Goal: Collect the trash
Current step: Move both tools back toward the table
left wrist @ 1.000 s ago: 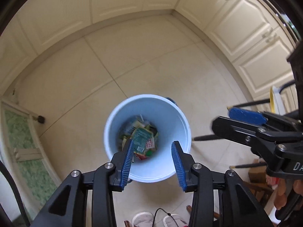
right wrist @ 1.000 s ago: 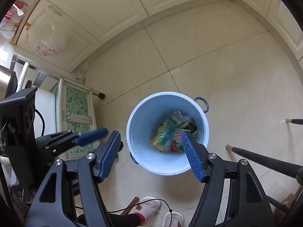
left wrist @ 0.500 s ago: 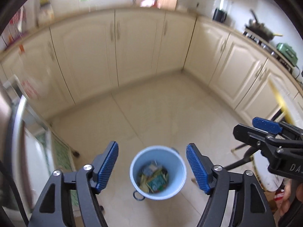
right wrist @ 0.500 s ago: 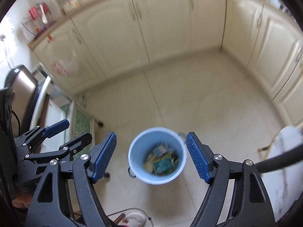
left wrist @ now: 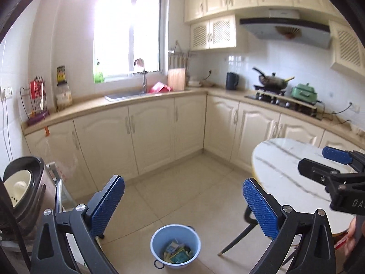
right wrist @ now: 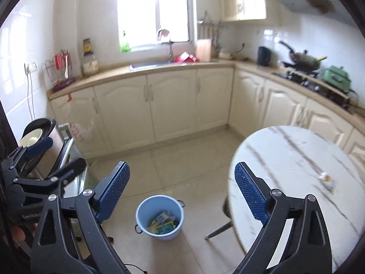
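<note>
A light blue bucket (left wrist: 175, 246) (right wrist: 159, 217) stands on the tiled floor with several colourful wrappers (left wrist: 176, 252) (right wrist: 163, 222) inside. My left gripper (left wrist: 183, 203) hangs high above it, jaws opening wide, nothing between them. My right gripper (right wrist: 182, 191) is also raised, jaws opening, empty; it shows in the left wrist view at the right edge (left wrist: 335, 159). The left gripper appears at the left in the right wrist view (right wrist: 43, 150). A small crumpled white scrap (right wrist: 326, 179) lies on the round marble table (right wrist: 296, 159) (left wrist: 285, 164).
Cream cabinets (left wrist: 148, 134) run along the back and right walls under a counter with a sink (left wrist: 127, 94), a kettle (left wrist: 231, 81) and a stove with a wok (left wrist: 272, 81). A rice cooker (left wrist: 20, 194) sits at the left. Table legs (right wrist: 216, 229) stand near the bucket.
Both grippers rose far above the bucket and tilted up from looking straight down to facing the kitchen. Both sets of jaws spread wider. The bucket now looks small and low in each view.
</note>
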